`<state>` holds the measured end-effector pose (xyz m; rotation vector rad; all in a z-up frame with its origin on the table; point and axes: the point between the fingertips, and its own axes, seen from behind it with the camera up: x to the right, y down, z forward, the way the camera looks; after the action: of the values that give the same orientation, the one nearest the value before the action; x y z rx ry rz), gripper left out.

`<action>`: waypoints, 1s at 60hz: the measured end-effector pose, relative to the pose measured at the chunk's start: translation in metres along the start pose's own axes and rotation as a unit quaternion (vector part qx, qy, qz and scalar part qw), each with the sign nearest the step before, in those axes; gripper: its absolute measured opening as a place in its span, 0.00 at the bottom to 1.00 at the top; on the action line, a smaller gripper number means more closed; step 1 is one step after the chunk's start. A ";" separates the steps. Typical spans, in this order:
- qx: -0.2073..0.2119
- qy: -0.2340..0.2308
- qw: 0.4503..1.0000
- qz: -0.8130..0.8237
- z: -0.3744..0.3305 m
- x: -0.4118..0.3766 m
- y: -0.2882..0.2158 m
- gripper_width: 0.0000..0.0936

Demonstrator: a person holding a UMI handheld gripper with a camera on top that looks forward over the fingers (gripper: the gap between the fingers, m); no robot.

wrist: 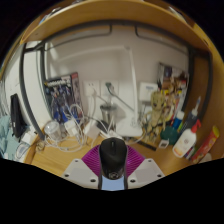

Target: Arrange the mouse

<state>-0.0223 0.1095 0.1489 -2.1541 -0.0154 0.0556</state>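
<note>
A black computer mouse [113, 157] sits between my gripper's two fingers, its nose pointing away from me toward the desk. Both magenta pads [92, 160] press against its sides, so my gripper [113, 165] is shut on the mouse. The mouse hides the gap between the fingers and seems held above the wooden desk [70, 158]. Its underside and rear are hidden.
The back of the desk is cluttered: a clear plastic container [62, 135] with cables at the left, white bottles [186, 140] and other items at the right, a power strip on the white wall [100, 90]. A wooden shelf runs overhead.
</note>
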 end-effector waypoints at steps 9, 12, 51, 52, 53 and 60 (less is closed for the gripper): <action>-0.069 -0.008 0.998 0.006 0.038 0.012 0.074 0.31; -0.081 -0.012 0.997 0.010 0.048 0.011 0.089 0.31; -0.138 0.023 0.990 -0.001 0.047 0.008 0.134 0.75; -0.135 0.024 0.991 0.000 0.041 0.007 0.131 0.75; -0.133 0.024 0.991 0.001 0.036 0.007 0.128 0.74; -0.111 0.044 0.993 0.006 -0.014 0.006 0.105 0.74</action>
<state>-0.0171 0.0405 0.0689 -2.3771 0.0436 -0.0366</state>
